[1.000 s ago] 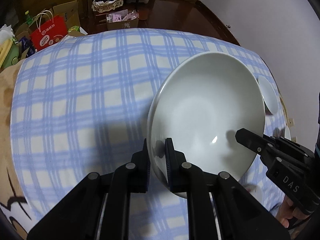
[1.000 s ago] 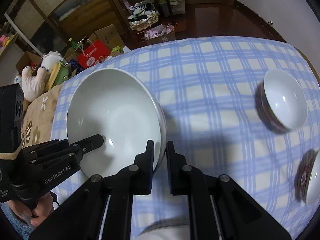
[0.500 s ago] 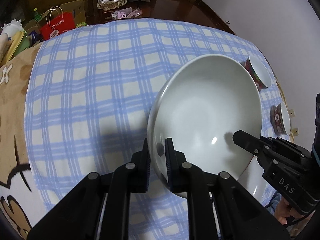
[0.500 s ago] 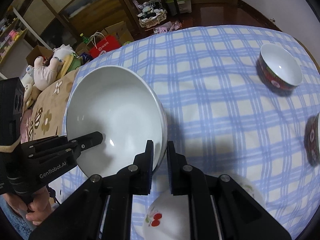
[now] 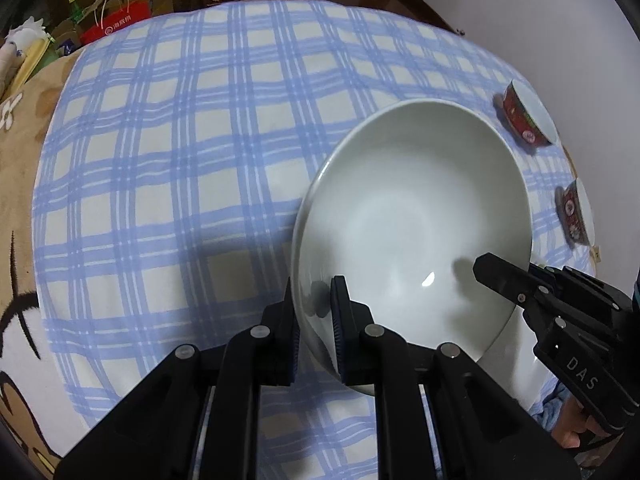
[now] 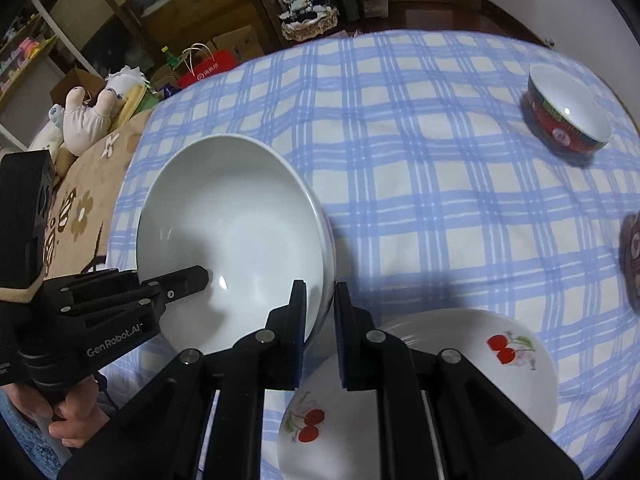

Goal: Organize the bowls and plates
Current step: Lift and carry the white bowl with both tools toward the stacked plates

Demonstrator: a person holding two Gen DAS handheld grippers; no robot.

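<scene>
Claws (image 5: 314,312) on empty white bowl (image 5: 412,216)

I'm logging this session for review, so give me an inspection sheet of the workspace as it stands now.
Surface: blue checked cloth, with a brown flowered blanket at its edge.
Job's things: large white bowl held up by its rim on both sides; cherry-print plate near the right gripper; two red bowls, one farther off, one at the cloth's edge.
Clutter: nothing seen on the cloth.
Grippers: left gripper and right gripper each clamp the bowl's rim.
Cables: nothing seen.
Surroundings: red paper bag, plush toy, basket, wooden furniture.
</scene>
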